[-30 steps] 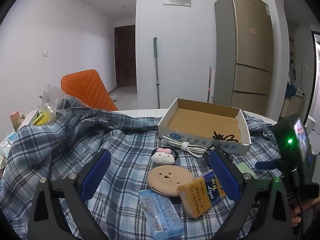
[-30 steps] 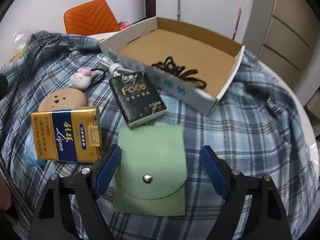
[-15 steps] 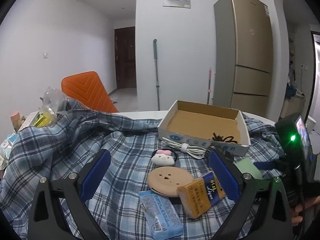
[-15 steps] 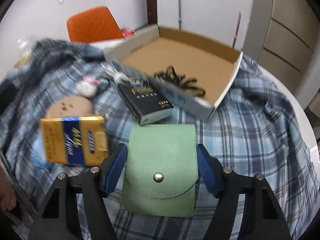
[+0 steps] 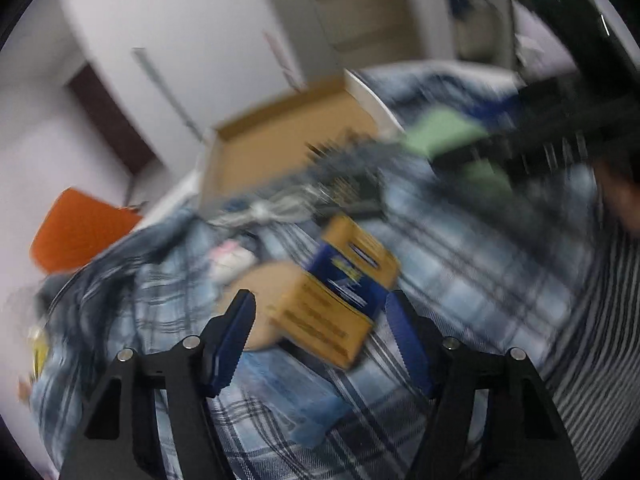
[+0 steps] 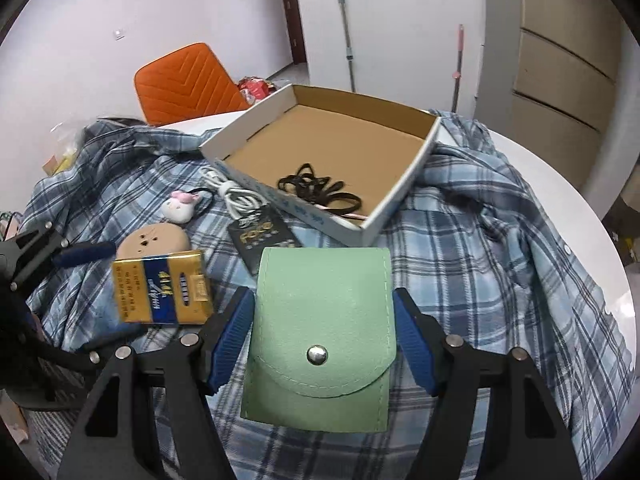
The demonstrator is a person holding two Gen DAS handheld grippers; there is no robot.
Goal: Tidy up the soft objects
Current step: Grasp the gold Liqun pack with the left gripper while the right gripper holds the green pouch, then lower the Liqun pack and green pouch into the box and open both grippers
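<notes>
Black tissue pack [image 6: 264, 238]: "Face". Yellow-blue pack [image 6: 160, 288]: script wording, too small to read.

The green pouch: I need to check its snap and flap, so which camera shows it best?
The right wrist view: the green pouch fills the middle, sharp, flap and metal snap facing the camera, between the right gripper pads. The left wrist view shows only a blurred green patch partly behind dark gripper parts; no snap is visible.

Left claw [image 5: 320, 320] closing; right claw [image 6: 323, 330] clamped, both angled downward.
</notes>
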